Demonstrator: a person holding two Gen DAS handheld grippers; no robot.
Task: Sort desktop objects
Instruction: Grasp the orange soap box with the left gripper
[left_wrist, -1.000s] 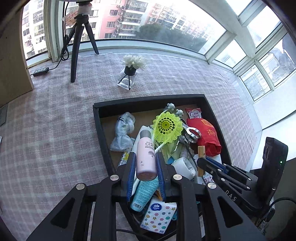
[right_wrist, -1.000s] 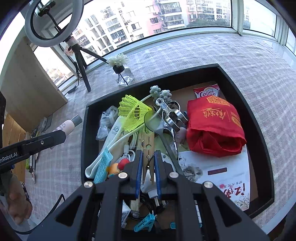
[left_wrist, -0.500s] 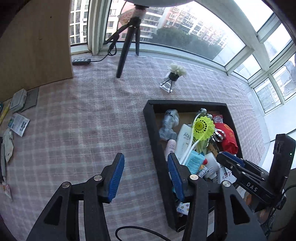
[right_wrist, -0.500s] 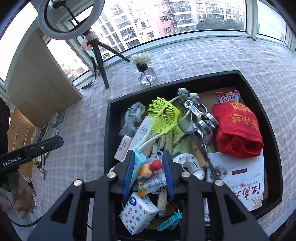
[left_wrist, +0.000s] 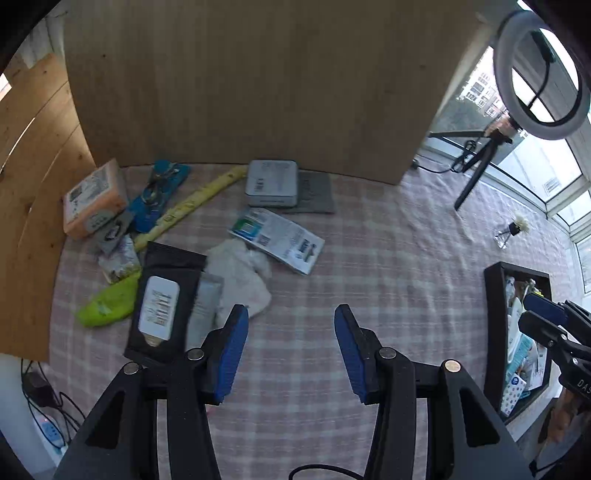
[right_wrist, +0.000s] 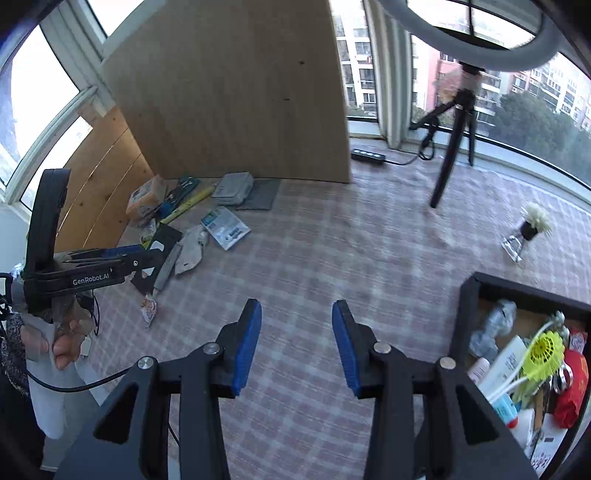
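Fingers of both the left gripper (left_wrist: 288, 347) and right gripper (right_wrist: 295, 345) spread empty; they've swung from the tray (right_wrist: 467, 295) toward the loose pile, probably for the wipes pack (left_wrist: 160, 310).

A pink-and-white checked cloth (left_wrist: 369, 258) covered the whole work surface. At its far edge stood a tall wooden panel (left_wrist: 258, 81), with lighter wooden boards (right_wrist: 103, 177) along the left edge. Curved windows (right_wrist: 517, 122) ran behind the far right corner, daylight coming through them, with apartment blocks (right_wrist: 491, 88) and trees (right_wrist: 535, 125) outside.
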